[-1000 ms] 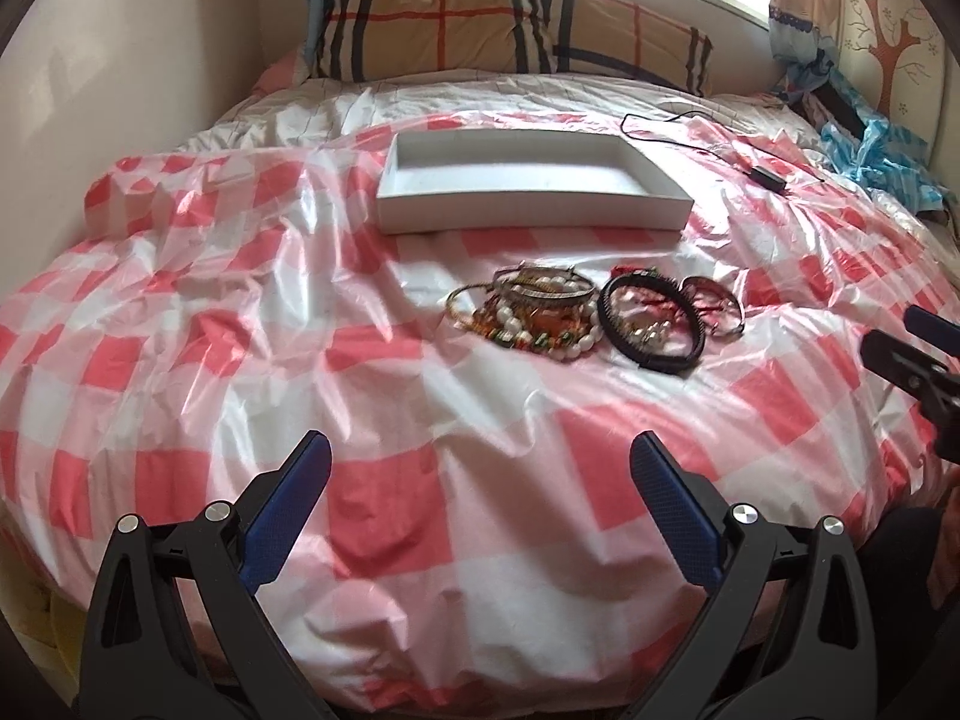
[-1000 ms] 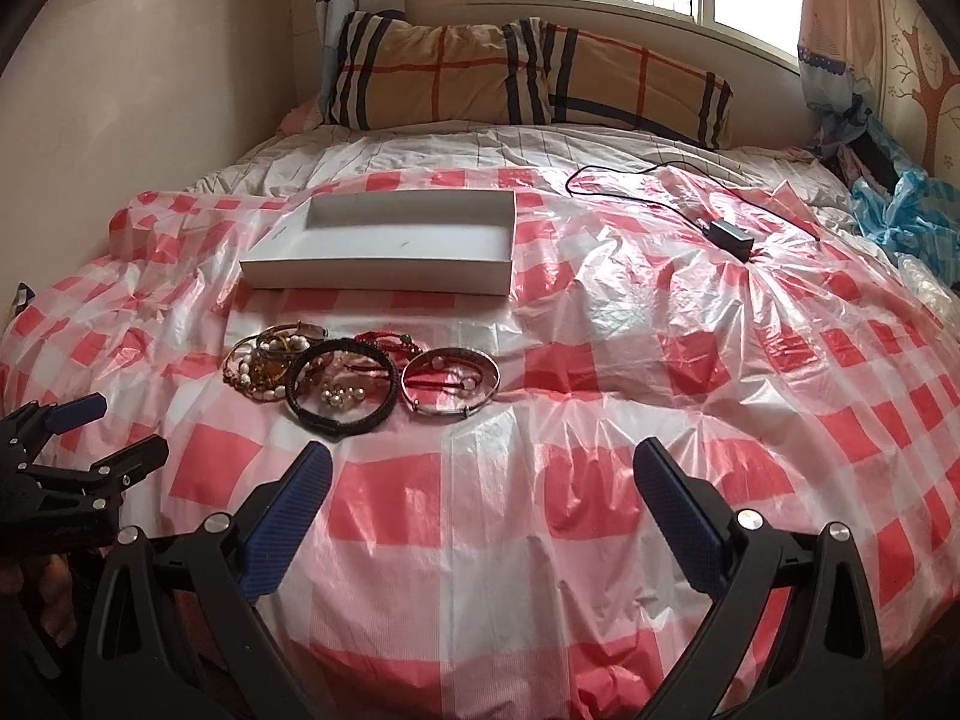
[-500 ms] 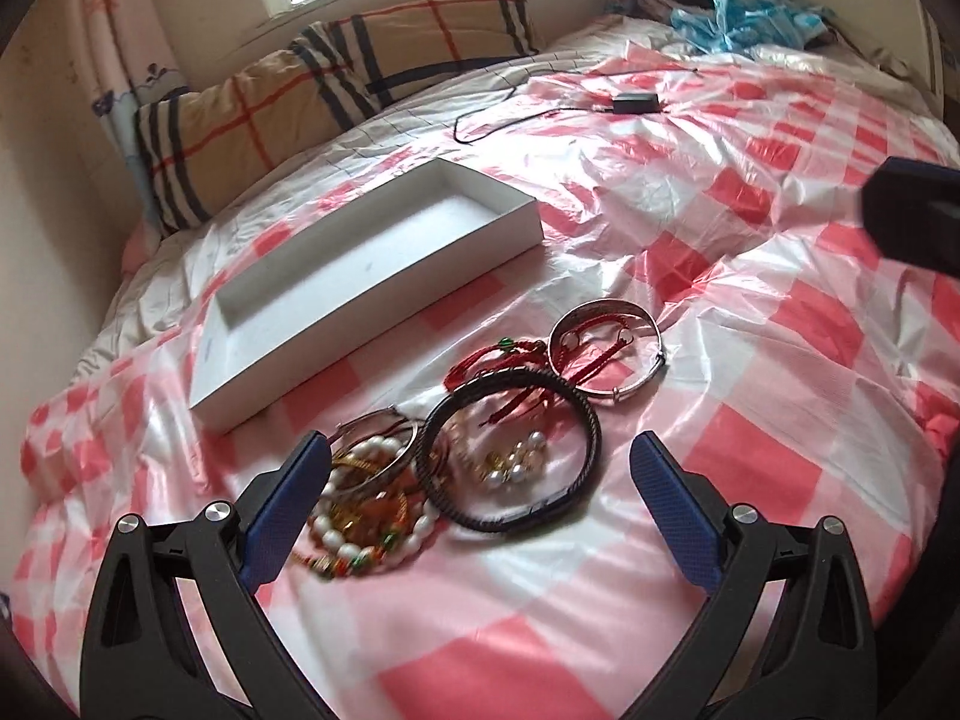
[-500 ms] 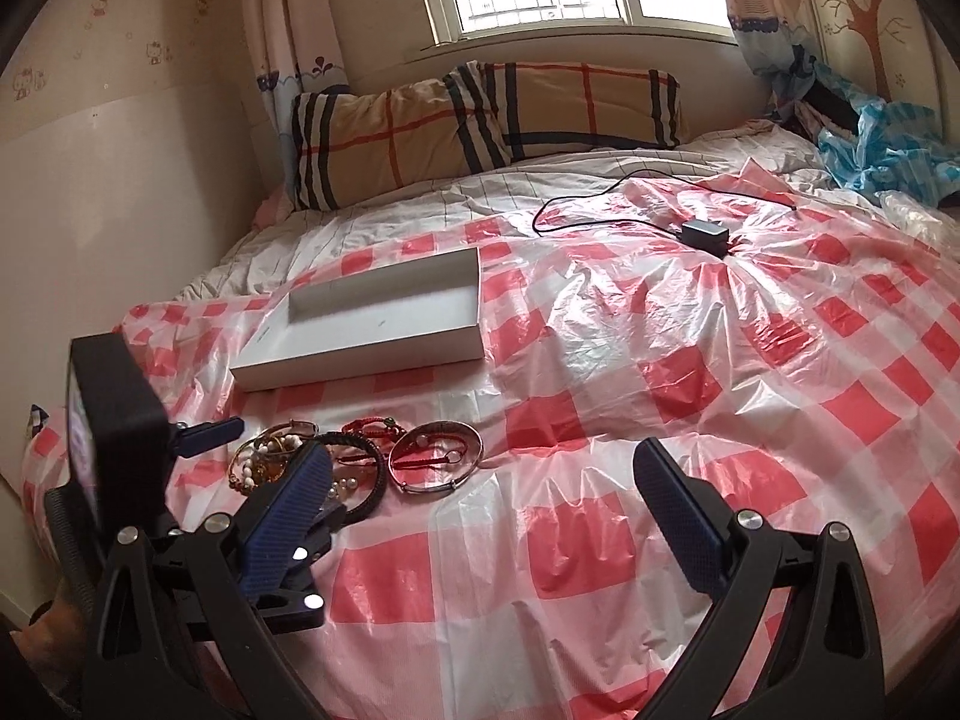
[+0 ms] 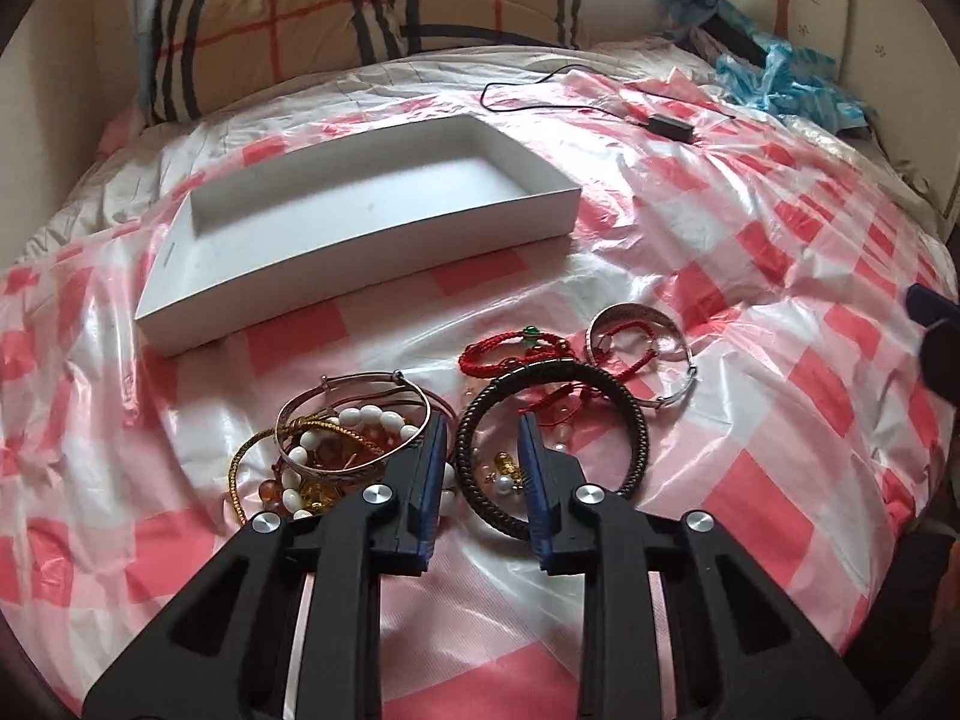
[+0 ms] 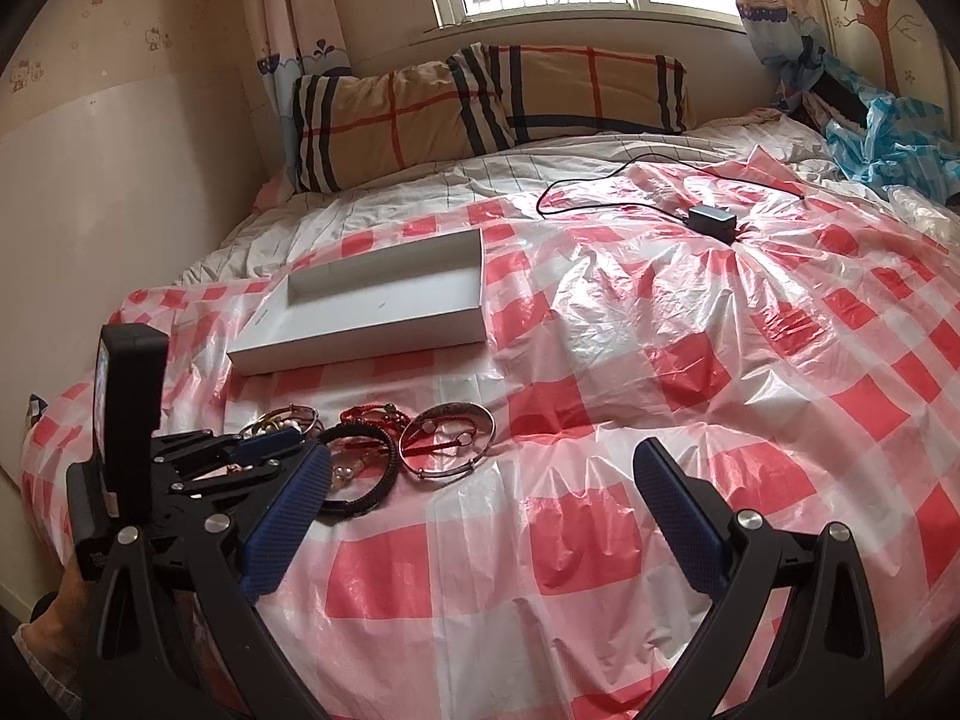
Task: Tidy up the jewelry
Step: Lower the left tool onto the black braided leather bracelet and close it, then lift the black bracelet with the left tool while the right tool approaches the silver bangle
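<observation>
The left gripper (image 5: 480, 420) had advanced to the bracelets; its jaws had just been closing around the black bangle's (image 5: 549, 447) rim, contact unclear. In the right view, the right gripper (image 6: 480, 468) stood spread, empty; the white box (image 6: 372, 312) lay behind the bracelets.

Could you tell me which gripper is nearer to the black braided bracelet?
Left. The left gripper straddles the black braided bracelet's rim; the right gripper hangs over bare sheet beside it.

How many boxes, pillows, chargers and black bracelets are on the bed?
White box: 1
Pillows: 2
Charger: 1
Black bracelet: 1
Total: 5
</observation>
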Available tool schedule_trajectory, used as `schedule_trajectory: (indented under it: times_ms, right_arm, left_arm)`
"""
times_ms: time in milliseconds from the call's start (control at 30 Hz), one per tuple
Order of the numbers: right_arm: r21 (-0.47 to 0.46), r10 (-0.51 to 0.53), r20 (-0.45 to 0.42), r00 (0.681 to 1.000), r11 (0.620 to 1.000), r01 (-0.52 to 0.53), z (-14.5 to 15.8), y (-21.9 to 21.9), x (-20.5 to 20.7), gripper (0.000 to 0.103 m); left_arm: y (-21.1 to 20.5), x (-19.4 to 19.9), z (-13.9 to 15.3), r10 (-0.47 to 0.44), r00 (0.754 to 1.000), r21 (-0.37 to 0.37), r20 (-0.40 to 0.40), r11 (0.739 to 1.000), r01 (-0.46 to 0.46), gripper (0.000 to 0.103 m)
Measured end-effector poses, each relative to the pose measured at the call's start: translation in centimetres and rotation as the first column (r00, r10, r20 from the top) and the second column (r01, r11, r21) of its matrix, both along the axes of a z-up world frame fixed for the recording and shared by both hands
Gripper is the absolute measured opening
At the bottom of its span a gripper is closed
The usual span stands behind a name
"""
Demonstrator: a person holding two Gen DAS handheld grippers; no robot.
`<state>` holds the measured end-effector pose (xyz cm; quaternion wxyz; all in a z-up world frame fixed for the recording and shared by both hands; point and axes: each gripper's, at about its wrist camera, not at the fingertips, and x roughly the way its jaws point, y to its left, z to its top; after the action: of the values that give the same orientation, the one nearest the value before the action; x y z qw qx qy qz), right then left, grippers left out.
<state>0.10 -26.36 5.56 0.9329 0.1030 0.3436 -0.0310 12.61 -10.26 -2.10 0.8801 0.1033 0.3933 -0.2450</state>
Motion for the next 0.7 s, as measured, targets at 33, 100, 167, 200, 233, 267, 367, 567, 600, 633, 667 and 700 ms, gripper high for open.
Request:
schedule_trajectory:
  times_ms: [33,100,167,200,233,267,367,567,600,633,667,700]
  right_arm:
    - [-0.005,0.001,0.0,1.0,1.0,-0.001,0.0,0.1,0.0,0.097]
    - [-0.014,0.002,0.006,1.0,1.0,-0.002,0.0,0.3,-0.1,0.097]
    - [-0.012,0.0,0.008,1.0,1.0,0.0,0.0,0.3,-0.2,0.097]
    - [-0.01,-0.001,0.007,1.0,1.0,0.001,0.0,0.3,-0.2,0.097]
    - [-0.009,-0.002,0.007,1.0,1.0,0.002,0.0,0.3,-0.2,0.097]
    - [-0.01,-0.001,0.006,1.0,1.0,0.001,0.0,0.3,-0.2,0.097]
    - [-0.016,0.001,0.005,1.0,1.0,-0.001,0.0,0.3,-0.2,0.097]
    - [-0.012,0.0,0.004,1.0,1.0,0.0,-0.1,0.3,-0.2,0.097]
    - [-0.005,-0.004,0.003,1.0,1.0,0.004,0.0,0.1,-0.1,0.097]
    - [0.005,-0.008,0.001,1.0,1.0,0.008,-0.1,0.0,-0.1,0.097]
    - [0.012,-0.012,-0.001,1.0,1.0,0.012,-0.1,-0.2,0.0,0.097]
    - [0.017,-0.013,-0.005,1.0,1.0,0.013,-0.1,-0.3,0.0,0.097]
  left_arm:
    - [-0.1,-0.3,0.2,-0.008,1.0,-0.006,0.012,1.0,0.008,0.027]
    - [-0.6,-0.7,0.6,-0.021,0.999,0.007,0.043,1.0,0.02,0.061]
    - [-1.2,-1.3,1.0,-0.014,0.994,0.032,0.111,0.999,0.011,0.089]
    - [-1.9,-1.8,1.3,-0.04,0.988,0.048,0.152,0.998,0.033,0.09]
    - [-2.4,-2.0,1.3,-0.062,0.985,0.068,0.161,0.996,0.051,0.091]
    - [-3.3,-2.1,1.1,-0.083,0.982,0.105,0.171,0.992,0.065,0.091]
    - [-4.4,-1.7,0.3,-0.116,0.98,0.174,0.163,0.981,0.087,0.091]
    - [-4.9,-0.4,-1.3,-0.131,0.989,0.172,0.07,0.978,0.118,0.063]
    - [-4.5,-0.2,-1.2,-0.123,0.991,0.144,0.06,0.983,0.113,0.061]
    - [-4.0,0.0,-0.9,-0.111,0.993,0.111,0.049,0.988,0.105,0.06]
    - [-3.5,0.1,-0.7,-0.099,0.994,0.085,0.042,0.992,0.096,0.06]
    - [-2.9,0.2,-0.2,-0.085,0.996,0.046,0.036,0.995,0.084,0.06]
